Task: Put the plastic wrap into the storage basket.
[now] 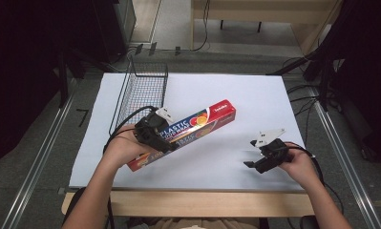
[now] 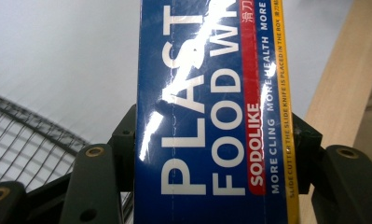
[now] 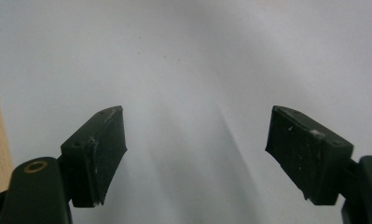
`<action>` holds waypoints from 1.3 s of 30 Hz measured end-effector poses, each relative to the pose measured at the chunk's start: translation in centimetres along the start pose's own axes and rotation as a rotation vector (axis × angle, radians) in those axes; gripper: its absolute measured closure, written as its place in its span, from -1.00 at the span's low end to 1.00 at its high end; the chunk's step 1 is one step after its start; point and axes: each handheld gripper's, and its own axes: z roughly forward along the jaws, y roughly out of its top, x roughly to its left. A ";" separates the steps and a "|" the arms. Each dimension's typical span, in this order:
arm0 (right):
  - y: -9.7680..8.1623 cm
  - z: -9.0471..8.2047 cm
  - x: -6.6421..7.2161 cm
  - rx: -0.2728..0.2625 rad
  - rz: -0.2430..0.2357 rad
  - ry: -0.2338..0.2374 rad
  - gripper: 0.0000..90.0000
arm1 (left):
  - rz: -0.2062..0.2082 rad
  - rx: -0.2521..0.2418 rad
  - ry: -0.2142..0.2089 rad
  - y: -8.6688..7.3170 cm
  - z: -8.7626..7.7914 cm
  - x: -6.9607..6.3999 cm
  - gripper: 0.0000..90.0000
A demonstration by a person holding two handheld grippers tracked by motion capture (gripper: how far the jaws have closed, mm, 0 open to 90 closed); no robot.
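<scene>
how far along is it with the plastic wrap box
Done: the left gripper is clamped around the plastic wrap box, holding it at a slant over the white sheet. In hand: carrying it. Left, probably: setting it into the wire basket beside it. The right gripper is open, holding nothing.

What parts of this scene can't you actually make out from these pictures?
- High view: the left gripper covers the middle lettering of the plastic wrap box.
- Left gripper view: the picture's edges cut off both ends of the box.
- High view: whether anything lies in the wire basket is too small to tell.
</scene>
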 end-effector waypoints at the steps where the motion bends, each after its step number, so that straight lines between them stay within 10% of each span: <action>1: 0.0 0.0 0.0 0.003 -0.003 0.000 -0.55 | -0.012 0.004 0.004 0.0 -0.1 0.2 -0.12; 23: -0.4 -0.2 -0.1 -0.001 -0.014 0.007 -0.55 | -0.300 -0.026 0.096 -1.5 -2.0 4.9 -0.12; 39: -0.5 -0.3 -0.2 0.000 -0.012 0.001 -0.55 | -0.428 -0.022 0.203 -0.3 -2.2 8.7 -0.13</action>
